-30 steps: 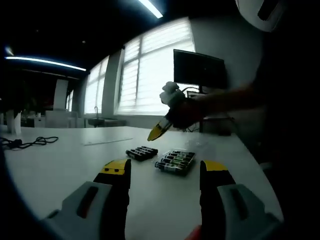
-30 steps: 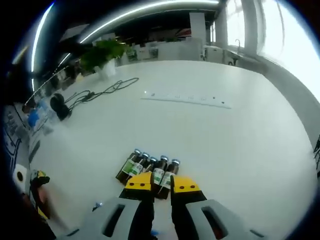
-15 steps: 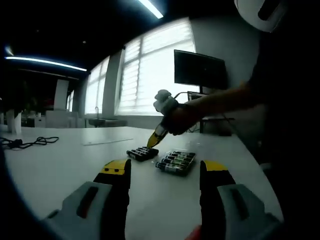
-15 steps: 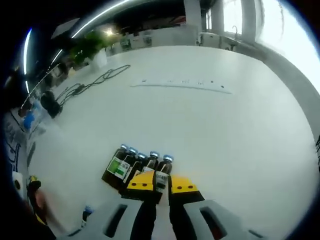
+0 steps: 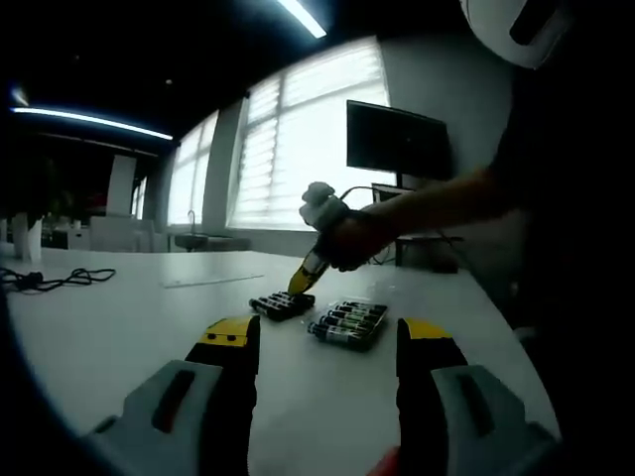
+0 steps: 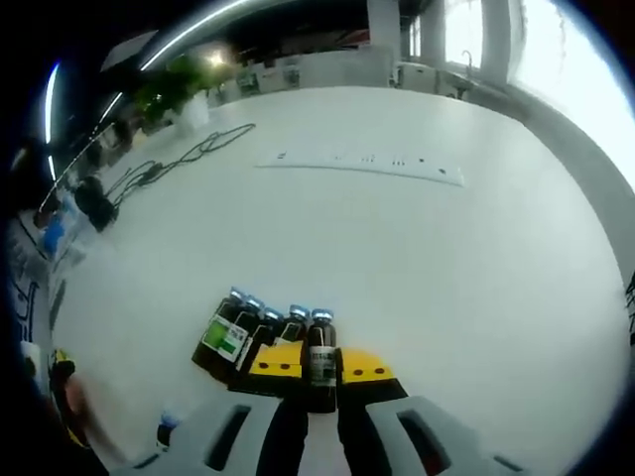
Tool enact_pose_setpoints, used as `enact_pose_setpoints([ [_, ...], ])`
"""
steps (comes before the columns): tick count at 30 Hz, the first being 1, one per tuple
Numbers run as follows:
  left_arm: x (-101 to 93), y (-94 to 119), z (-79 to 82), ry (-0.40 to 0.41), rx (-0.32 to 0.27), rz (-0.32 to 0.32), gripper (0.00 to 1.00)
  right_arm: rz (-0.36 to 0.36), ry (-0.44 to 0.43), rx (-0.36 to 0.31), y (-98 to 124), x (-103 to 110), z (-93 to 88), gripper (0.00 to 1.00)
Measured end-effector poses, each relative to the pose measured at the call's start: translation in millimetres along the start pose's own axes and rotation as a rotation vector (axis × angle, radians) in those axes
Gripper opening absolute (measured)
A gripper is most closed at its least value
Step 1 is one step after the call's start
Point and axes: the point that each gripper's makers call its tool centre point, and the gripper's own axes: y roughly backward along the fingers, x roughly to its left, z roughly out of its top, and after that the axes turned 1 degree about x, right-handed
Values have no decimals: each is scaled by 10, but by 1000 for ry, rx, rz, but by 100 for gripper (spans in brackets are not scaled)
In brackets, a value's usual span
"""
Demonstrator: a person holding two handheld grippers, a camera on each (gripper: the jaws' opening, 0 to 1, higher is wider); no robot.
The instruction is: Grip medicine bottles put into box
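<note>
The right hand-held gripper [image 6: 320, 365] clamps one medicine bottle [image 6: 320, 349] (label unreadable); left hand-held gripper [image 5: 327, 342] gapes empty.

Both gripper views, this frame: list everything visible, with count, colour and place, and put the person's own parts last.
White table: one, under everything.
Loose brown glass medicine bottles with green-white labels and silver caps: about five, lying in a row at the right claw's tips; one sits between its jaws.
Clear plastic box of bottles: one, beside the loose row in the left gripper view.
White power strip: one, far across the table.
Black cable: one, far left in the right gripper view.
Green plant: one, far table edge.
Dark monitor: one, by the bright windows.
Left claw: grey, yellow-tipped, open, above the table.
Right claw: yellow-tipped, around one bottle.
Person's arm: dark sleeve, reaching in.
</note>
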Motion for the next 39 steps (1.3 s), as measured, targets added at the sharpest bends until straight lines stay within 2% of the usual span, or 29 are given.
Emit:
enact_pose_setpoints([
  [9, 3, -4, -11, -1, 4, 1, 48, -6, 13, -3, 24, -44, -89, 7],
  [16, 6, -5, -11, -5, 6, 7, 48, -7, -48, -46, 69, -102, -201, 8],
  [20, 7, -5, -5, -5, 5, 10, 48, -42, -22, -68, 96, -140, -237, 8],
  [39, 16, -2, 2, -9, 6, 20, 48, -99, -44, -139, 116, -132, -262, 7],
])
